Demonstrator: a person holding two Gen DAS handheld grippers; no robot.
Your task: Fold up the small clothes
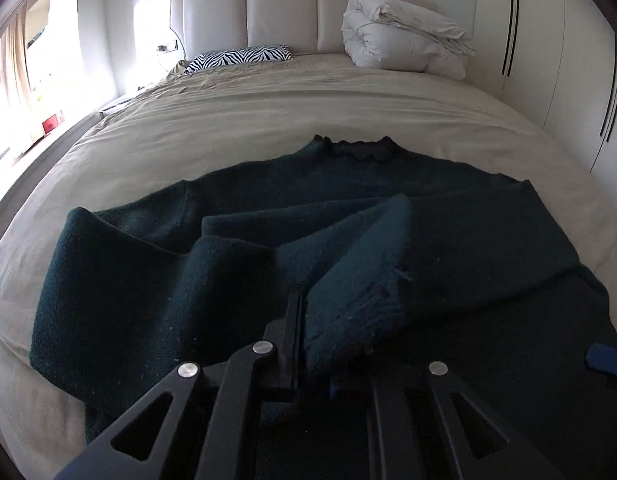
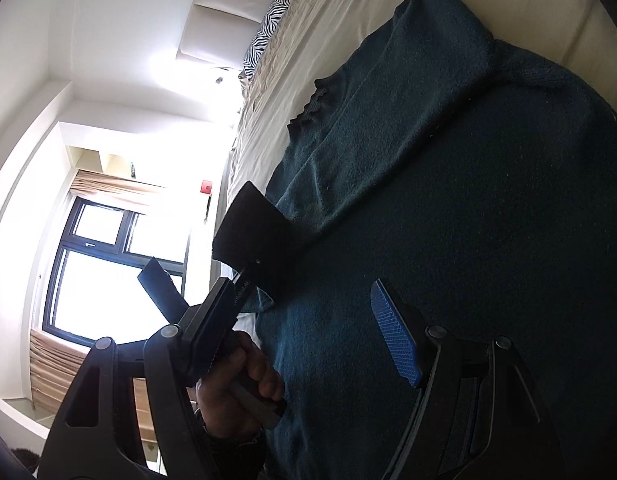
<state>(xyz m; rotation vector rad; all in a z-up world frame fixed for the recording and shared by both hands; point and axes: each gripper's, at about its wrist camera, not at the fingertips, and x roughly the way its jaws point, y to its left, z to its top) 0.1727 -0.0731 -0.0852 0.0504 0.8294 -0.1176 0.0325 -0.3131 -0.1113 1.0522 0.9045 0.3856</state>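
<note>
- A bedroom in a home — a wide bed (image 1: 268, 120) under a beige sheet fills most of the view, with a cream padded panel headboard (image 1: 284, 16) at its far edge.
- A zebra-striped black-and-white pillow (image 1: 240, 57) lies by the headboard near the far left corner; a rolled white duvet (image 1: 400, 36) sits at the far right corner.
- White built-in wardrobe doors with dark slot handles (image 1: 548, 60) line the right wall.
- A dark-framed window (image 2: 108, 272) with tan curtains (image 2: 108, 186) — daylight pours in.
</note>
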